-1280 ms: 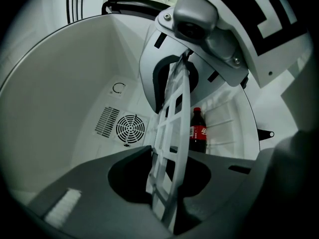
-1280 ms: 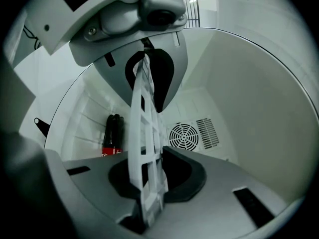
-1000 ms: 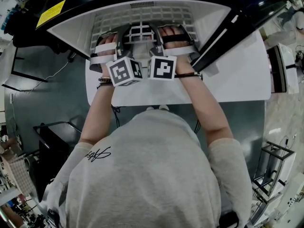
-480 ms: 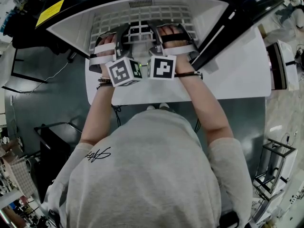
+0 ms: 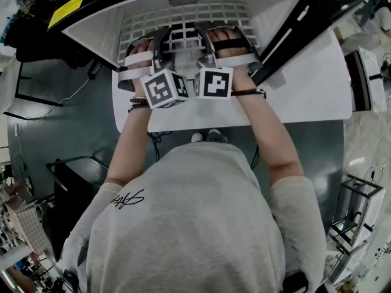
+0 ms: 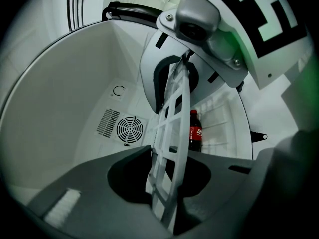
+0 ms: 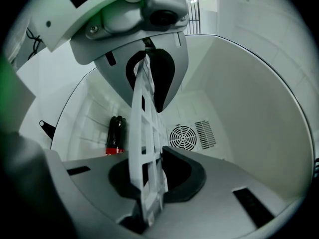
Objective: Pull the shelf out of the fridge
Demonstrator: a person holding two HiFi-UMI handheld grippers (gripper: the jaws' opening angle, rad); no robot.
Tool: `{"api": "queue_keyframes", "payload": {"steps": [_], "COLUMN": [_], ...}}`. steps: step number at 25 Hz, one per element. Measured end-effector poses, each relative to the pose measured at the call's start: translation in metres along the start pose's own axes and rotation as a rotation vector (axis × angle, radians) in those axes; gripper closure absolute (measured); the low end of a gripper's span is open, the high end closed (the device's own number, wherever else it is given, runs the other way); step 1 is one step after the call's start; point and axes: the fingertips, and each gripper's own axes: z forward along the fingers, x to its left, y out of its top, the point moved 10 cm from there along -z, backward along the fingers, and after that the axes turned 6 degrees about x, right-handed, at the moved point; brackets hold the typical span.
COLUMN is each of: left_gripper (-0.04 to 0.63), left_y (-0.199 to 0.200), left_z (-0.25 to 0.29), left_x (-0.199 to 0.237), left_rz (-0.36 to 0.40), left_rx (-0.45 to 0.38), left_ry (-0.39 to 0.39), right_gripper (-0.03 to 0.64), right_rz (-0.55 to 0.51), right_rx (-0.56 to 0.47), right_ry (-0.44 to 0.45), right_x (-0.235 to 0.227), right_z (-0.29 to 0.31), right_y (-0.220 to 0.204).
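- The fridge (image 5: 91, 34) stands open toward the person. Its white cavity is widest at the mouth, and a black outer edge frames the opening on both sides.
- A white surface (image 5: 311, 96) spreads out below the mouth and away to the right. It is bare beside the person's wrists.
- The shelf (image 5: 183, 17) is a white grid lying flat inside the cavity, with its front edge near the mouth. Its left and right edges run close to the side walls, and the cavity is open above it.
- The left gripper (image 5: 160, 41) has its jaws closed on the shelf's front edge, left of the middle. In the left gripper view the shelf (image 6: 172, 128) shows edge-on, pinched between the two grey jaws.
- The right gripper (image 5: 206, 41) clamps the same edge just beside the left one, right of the middle. In the right gripper view the grid (image 7: 144, 148) runs edge-on between its jaws. The two marker cubes sit nearly touching.
- A round fan grille (image 6: 129, 129) is set in the back wall, to one side of the shelf's plane.
- A dark bottle (image 6: 195, 131) with a red label sits deep in the cavity, on the other side of the shelf from the grille. Whether it touches the shelf cannot be told.
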Motion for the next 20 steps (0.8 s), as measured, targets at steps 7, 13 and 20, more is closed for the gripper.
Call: {"api": "queue_keyframes", "payload": {"steps": [7, 13, 20], "left_gripper": [0.526, 0.526, 0.526], "left_y": [0.0000, 0.0003, 0.0013], "left_z": [0.0004, -0.0018, -0.0017], "left_x": [0.0008, 0.0005, 0.0017], "left_rz": [0.003, 0.009, 0.010], "left_rx": [-0.003, -0.007, 0.000], "left_ry": [-0.001, 0.007, 0.011], "right_gripper": [0.568, 0.569, 0.571], "right_rz": [0.002, -0.024, -0.008], "right_rx": [0.008, 0.019, 0.012], "right_ry": [-0.007, -0.019, -0.031], "right_x": [-0.0008, 0.0002, -0.0025], "right_z": [0.0006, -0.0014, -0.0014], "right_y": [0.0004, 0.0010, 0.0020]}}
